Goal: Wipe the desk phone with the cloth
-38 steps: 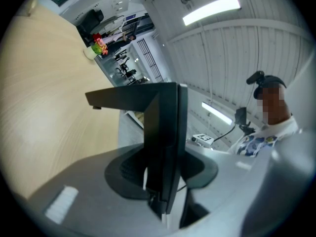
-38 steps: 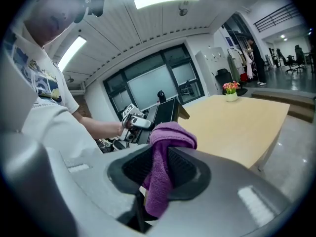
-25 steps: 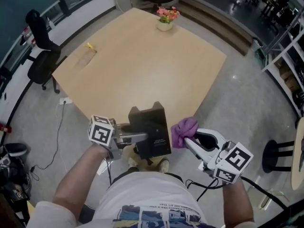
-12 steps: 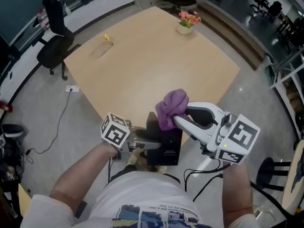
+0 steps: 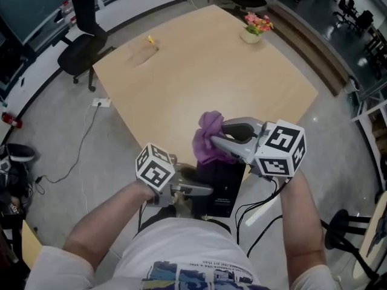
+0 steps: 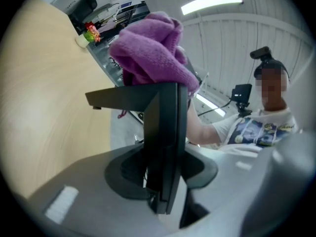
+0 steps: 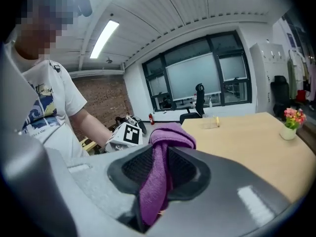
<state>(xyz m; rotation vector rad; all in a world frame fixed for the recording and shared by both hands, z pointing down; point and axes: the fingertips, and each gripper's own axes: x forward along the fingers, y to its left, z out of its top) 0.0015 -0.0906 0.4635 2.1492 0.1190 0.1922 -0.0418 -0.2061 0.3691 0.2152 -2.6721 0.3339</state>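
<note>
The black desk phone hangs in the air at the near corner of the table, with my left gripper shut on its side. In the left gripper view the phone stands edge-on between the jaws, and the purple cloth lies over its top end. My right gripper is shut on the purple cloth, which rests on the phone's upper edge. The right gripper view shows the cloth pinched between the two pads, bunched at the tips.
The wooden table spreads ahead, with a small pot of flowers at its far corner and a small yellow item at the far left. Black office chairs stand to the left. Cables trail on the floor.
My right gripper has carried the cloth from the phone's right side up and left onto its top edge. The left gripper keeps holding the phone.
</note>
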